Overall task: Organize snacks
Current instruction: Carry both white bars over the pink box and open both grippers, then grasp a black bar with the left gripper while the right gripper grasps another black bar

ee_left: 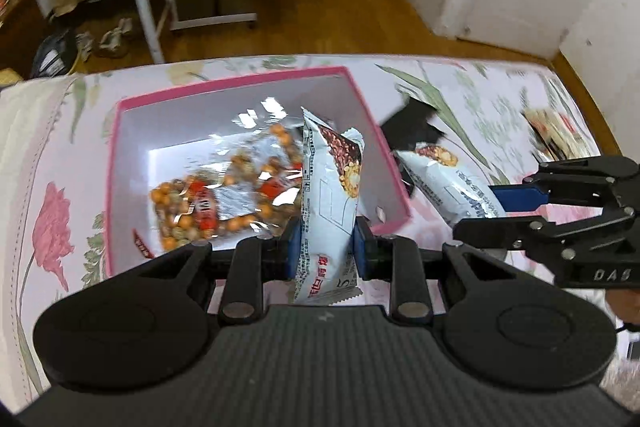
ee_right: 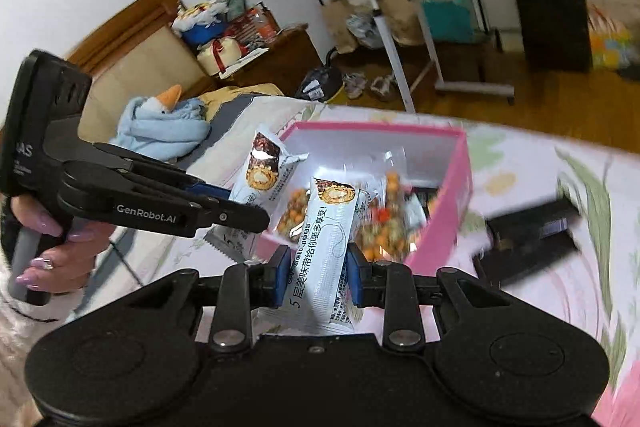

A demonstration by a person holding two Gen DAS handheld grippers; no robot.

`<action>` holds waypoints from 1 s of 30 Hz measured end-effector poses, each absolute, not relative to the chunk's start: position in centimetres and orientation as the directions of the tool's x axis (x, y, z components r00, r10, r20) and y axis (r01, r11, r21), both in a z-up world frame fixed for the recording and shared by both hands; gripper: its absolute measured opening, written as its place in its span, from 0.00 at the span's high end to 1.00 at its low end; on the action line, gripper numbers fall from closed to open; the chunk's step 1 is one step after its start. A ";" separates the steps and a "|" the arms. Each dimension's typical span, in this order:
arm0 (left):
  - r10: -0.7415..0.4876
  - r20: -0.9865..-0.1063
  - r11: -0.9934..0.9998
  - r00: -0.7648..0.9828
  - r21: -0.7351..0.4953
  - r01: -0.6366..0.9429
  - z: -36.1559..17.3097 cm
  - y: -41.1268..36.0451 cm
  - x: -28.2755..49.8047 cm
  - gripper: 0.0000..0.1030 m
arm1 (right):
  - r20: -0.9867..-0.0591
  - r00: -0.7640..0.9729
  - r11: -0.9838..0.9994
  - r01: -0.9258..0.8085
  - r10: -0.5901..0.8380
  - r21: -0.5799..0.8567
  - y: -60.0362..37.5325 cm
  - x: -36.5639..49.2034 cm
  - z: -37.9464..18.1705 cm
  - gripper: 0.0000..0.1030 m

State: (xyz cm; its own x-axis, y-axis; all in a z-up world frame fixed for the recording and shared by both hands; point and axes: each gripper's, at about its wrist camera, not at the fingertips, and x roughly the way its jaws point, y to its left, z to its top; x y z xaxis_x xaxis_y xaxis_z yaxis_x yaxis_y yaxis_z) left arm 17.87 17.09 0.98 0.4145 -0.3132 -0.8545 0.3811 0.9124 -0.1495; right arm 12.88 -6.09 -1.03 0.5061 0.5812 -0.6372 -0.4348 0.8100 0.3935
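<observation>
Each gripper is clamped on a snack bar: left gripper (ee_left: 325,251) on one snack bar (ee_left: 329,187), right gripper (ee_right: 318,277) on another bar (ee_right: 324,251). Both are carried toward the pink box (ee_left: 236,83), probably to join the peanut bags (ee_left: 208,203). The dark packet (ee_right: 532,231) outside is too blurred to identify.

Box (ee_left: 352,83) pink outside, white in. Bars (ee_left: 330,187) pale blue-white w/ brown-yellow print. Peanut bag (ee_left: 208,203) clear, orange-green, red label. Sheet (ee_left: 52,155) pink floral.

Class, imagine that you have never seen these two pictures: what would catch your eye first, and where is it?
The pink box on the flowered bedspread stands out, with clear bags of orange and green nuts inside. Each gripper grips a pale blue wafer packet: the left gripper holds the left packet over the box's near edge, and the right gripper holds the right packet just outside it.
</observation>
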 end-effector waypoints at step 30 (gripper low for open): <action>-0.255 -0.839 0.931 0.481 -0.077 0.358 -3.4 16.2 19.2 0.60 | -0.629 0.661 0.908 -0.363 0.408 0.208 -9.1 14.3 -3.6 0.48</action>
State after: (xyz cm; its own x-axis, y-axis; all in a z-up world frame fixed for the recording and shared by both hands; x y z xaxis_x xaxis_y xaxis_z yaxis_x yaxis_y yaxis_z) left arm 19.22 16.24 -3.40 0.4808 -0.2545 -0.8391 0.3581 0.9305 -0.0771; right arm 14.27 -9.10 -3.58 0.6612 0.4082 -0.6295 -0.3625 0.9084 0.2083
